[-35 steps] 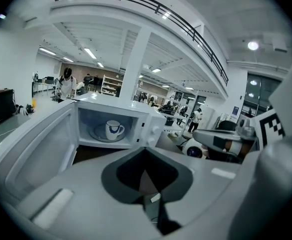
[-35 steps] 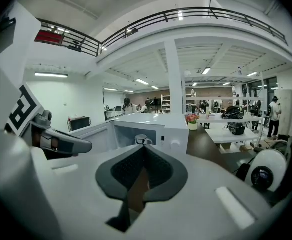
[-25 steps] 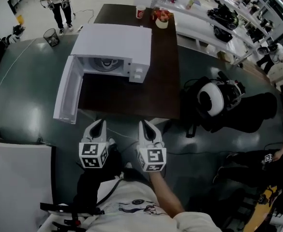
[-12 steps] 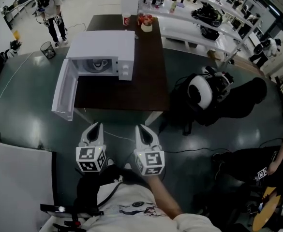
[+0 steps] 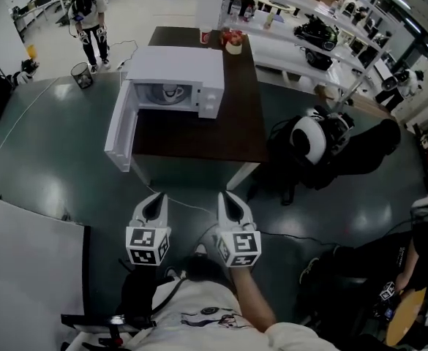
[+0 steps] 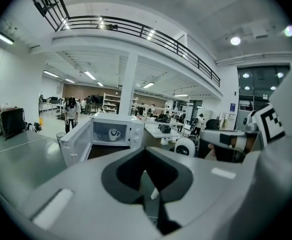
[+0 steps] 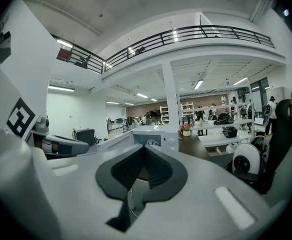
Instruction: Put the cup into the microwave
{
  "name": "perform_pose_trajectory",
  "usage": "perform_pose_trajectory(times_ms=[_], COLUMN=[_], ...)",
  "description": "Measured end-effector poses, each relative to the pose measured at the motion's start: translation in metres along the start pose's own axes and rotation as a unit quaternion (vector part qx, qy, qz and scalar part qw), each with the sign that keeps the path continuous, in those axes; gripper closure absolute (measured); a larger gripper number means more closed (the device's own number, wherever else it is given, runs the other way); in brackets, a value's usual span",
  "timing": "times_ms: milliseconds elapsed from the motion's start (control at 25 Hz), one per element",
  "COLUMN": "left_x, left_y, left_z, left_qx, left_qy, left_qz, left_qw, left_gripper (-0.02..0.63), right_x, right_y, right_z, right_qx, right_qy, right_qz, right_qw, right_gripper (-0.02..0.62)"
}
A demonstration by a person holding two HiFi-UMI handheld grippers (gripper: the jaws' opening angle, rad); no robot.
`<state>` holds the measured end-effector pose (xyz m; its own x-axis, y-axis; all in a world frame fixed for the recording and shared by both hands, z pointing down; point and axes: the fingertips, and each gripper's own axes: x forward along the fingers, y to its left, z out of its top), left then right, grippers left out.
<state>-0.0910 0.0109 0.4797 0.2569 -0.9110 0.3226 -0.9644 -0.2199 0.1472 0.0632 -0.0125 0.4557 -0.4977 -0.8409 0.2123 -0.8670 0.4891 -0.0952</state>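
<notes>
The white cup sits inside the microwave, its door swung wide open, so the placing looks done. The left gripper and right gripper hover well short of the brown table, jaws pressed together on nothing. A flower pot stands at the table's far end; nothing blocks the door.

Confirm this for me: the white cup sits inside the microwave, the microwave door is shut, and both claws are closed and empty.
One thing is wrong: the microwave door is not shut; it hangs wide open, as the head view shows. The rest stands: the white cup sits inside the microwave, and the left claw and right claw are closed and empty.
</notes>
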Motion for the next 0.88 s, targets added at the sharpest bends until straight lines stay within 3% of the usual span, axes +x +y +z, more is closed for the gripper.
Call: perform_pose_trajectory(times_ms=[440, 880], left_x=[-0.090, -0.109], left_y=[0.029, -0.023], left_z=[-0.045, -0.043], left_qx=[-0.036, -0.014], left_qy=[0.015, -0.003], left_qz=[-0.002, -0.018], left_qw=[0.9992, 0.9997], left_gripper=[0.607, 0.607], right_x=[-0.053, -0.106], right_y=[0.080, 0.073], right_z=[-0.015, -0.009], right_qx=[-0.015, -0.006], right_qy=[0.020, -0.014], right_qz=[-0.010, -0.016], right_qw=[1.000, 1.000], right_gripper=[0.595, 0.595])
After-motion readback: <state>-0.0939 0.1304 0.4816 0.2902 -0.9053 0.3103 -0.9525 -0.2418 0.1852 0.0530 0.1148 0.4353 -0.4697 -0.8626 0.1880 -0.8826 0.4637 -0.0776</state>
